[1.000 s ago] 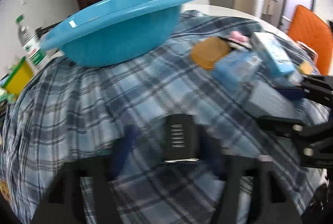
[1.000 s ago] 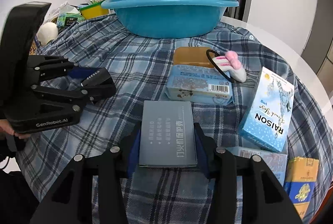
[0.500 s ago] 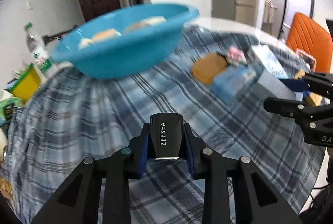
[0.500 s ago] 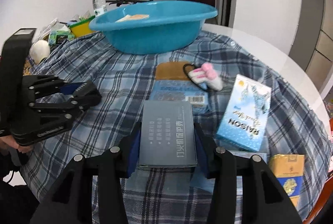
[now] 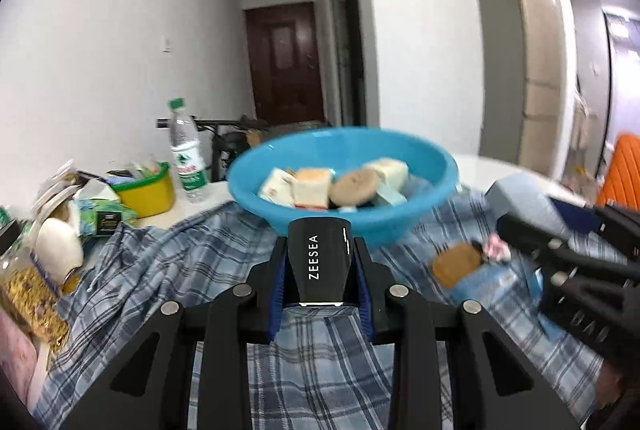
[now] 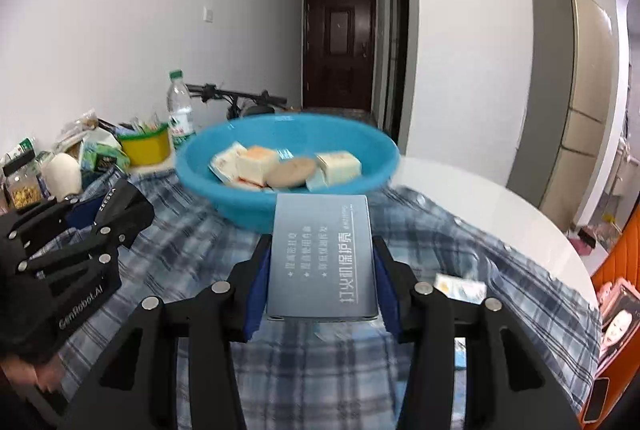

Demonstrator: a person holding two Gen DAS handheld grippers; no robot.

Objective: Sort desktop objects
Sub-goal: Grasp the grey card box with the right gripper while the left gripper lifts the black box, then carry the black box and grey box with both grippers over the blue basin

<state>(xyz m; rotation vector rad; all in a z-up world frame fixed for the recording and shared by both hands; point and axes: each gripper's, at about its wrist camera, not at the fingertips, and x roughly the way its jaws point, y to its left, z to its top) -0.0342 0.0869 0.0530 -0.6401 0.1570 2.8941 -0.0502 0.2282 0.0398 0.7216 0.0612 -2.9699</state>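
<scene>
We look down a white-walled room toward a dark door (image 6: 339, 46), over a round white table (image 6: 472, 198) partly draped in a blue plaid cloth (image 6: 192, 254). On the cloth sits a blue basin (image 6: 288, 166) that already holds several small boxes and a round tan item.

Our left gripper (image 5: 320, 266) is clamped on a black box marked ZEESEA (image 5: 319, 258); its blue-padded fingers (image 5: 279, 282) press both sides of it, and the box is lifted off the cloth, in front of the basin. The log's closing of these fingers ended with the box between them.

Our right gripper (image 6: 322, 262) holds a flat grey box with white Chinese print (image 6: 322, 254), its fingers (image 6: 256, 286) narrow against the box's long edges, also raised above the cloth and just before the basin.

Left of the basin we see a yellow tub (image 6: 146, 146), a water bottle with a green cap (image 6: 179, 106) and some packets. In the left view a brown pad (image 5: 456, 264) and a light blue packet (image 5: 484, 282) lie on the cloth to the right, blurred.
</scene>
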